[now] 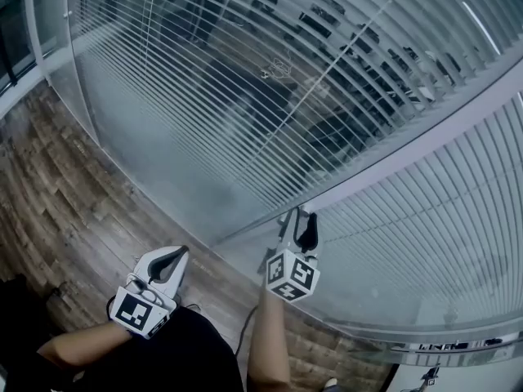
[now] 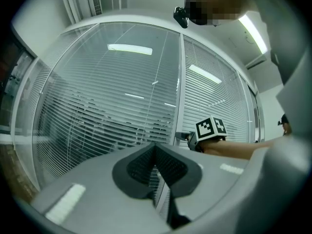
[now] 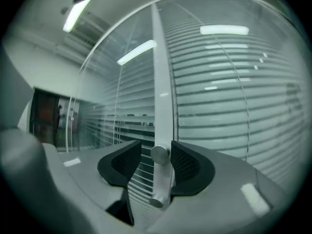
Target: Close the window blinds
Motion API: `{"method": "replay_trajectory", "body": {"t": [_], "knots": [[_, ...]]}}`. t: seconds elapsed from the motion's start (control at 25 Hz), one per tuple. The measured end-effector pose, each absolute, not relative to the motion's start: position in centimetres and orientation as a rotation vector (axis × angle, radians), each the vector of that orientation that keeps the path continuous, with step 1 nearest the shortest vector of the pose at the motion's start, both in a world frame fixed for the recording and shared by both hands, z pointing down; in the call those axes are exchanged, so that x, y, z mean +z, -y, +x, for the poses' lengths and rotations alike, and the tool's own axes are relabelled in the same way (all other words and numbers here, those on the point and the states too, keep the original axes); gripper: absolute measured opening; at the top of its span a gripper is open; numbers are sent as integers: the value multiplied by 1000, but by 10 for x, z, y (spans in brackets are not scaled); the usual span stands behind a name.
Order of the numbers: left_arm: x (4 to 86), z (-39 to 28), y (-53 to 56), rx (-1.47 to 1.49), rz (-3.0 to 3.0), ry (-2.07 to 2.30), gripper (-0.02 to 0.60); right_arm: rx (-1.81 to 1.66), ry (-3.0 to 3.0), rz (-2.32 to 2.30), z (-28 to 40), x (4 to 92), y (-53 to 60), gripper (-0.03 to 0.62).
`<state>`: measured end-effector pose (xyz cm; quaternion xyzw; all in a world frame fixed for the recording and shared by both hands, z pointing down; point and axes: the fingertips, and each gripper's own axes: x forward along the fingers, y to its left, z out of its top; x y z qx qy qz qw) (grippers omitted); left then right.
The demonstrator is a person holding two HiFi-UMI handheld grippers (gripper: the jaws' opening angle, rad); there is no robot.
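The small round silver knob (image 3: 160, 153) on the white upright frame post (image 3: 161, 72) stands ungripped between the right gripper's (image 3: 156, 150) wide-apart jaws. It should be clamped squarely, then rolled until the half-open pale slatted blinds (image 3: 127, 123) beside that post are shut. The left gripper (image 2: 156, 152), closed and empty, hangs clear.

The window blinds (image 1: 245, 96) are being seen through at upper centre, slats tilted open; the lower-right panel (image 1: 425, 219) is being shown shut.

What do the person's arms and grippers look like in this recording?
Both the left gripper and right gripper have pale grey shells, dark ribbed pads and a white cube with black square markers. A thin dark cable trails from the right one. The forearms are bare; no sleeves show.
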<state>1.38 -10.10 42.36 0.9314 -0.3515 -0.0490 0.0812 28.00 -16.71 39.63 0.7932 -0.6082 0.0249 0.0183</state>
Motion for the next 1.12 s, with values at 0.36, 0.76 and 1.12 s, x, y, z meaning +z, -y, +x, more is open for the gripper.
{"method": "replay_trajectory", "body": {"t": [0.36,0.76,1.12], "knots": [[423,18,96,-176,2771,992,0,-256,1535,2152,278,401,175,134],[420,22,91,-195,2791,955,2,4,1779,2457,288,397,171,129],[430,22,86,-160,2779,935,2,427,2040,2734,297,401,165,129]]}}
